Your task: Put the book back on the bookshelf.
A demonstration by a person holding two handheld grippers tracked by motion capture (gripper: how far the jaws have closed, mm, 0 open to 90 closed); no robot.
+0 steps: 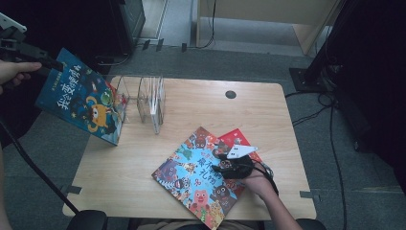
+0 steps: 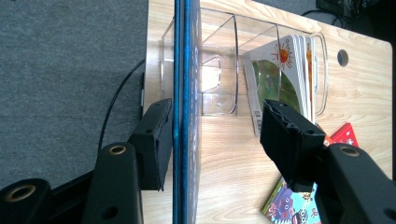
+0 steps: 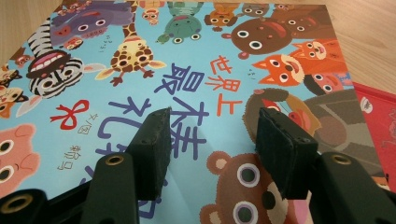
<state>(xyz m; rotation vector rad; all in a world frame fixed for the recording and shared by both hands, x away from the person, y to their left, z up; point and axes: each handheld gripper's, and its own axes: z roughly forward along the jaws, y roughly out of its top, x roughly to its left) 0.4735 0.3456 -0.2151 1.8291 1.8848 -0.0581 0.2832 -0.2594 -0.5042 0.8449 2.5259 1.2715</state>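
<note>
My left tongs hold a dark blue picture book aloft at ten o'clock, beside the clear rack; the spread jaws barely pinch its edge. I should regrip before slotting. My right tongs rest spread, gripping nothing, on the animal book.

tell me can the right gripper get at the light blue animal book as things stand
Probably yes: the right gripper hovers with open jaws right over the light blue animal book, which lies on top with nothing covering it.
</note>
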